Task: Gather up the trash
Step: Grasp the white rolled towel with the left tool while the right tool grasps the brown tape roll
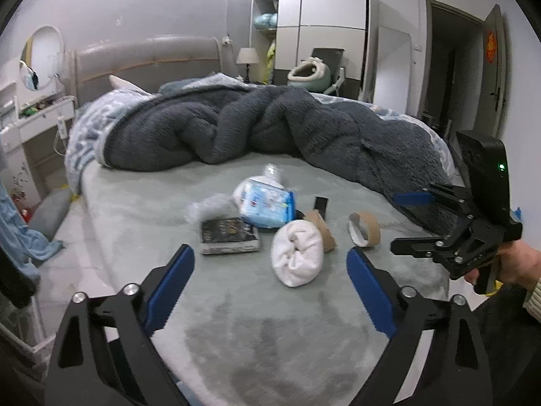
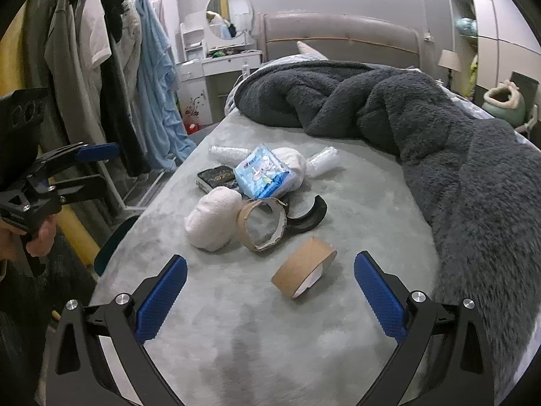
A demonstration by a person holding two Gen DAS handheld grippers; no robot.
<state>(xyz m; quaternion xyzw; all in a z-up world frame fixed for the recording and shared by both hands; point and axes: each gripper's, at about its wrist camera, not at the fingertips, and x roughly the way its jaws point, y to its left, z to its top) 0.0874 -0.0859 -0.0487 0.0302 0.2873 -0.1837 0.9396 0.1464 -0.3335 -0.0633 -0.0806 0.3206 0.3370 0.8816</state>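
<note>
Clutter lies on the grey-green bed sheet point(image 1: 236, 331). A rolled white cloth point(image 1: 297, 253), two empty cardboard tape rings point(image 1: 364, 229) point(image 1: 321, 228), a blue-white plastic pack point(image 1: 267, 203), a dark book point(image 1: 230, 235) and crumpled clear plastic point(image 1: 209, 204) sit together. In the right wrist view the nearest tape ring point(image 2: 304, 272) lies just ahead between the open fingers, with the torn ring point(image 2: 262, 228), white cloth point(image 2: 213, 221), blue pack point(image 2: 262, 172) and a black curved piece point(image 2: 309, 215) beyond. My left gripper point(image 1: 270, 282) is open and empty, hovering before the white cloth. My right gripper point(image 2: 270, 292) is open and empty.
A bunched dark grey blanket point(image 1: 270, 125) covers the far and right side of the bed point(image 2: 456, 142). Clothes hang on a rack point(image 2: 101, 67) left of the bed. A white dresser with round mirror point(image 2: 223, 57), a wardrobe point(image 1: 314, 34) and an open door point(image 1: 473, 67) stand around.
</note>
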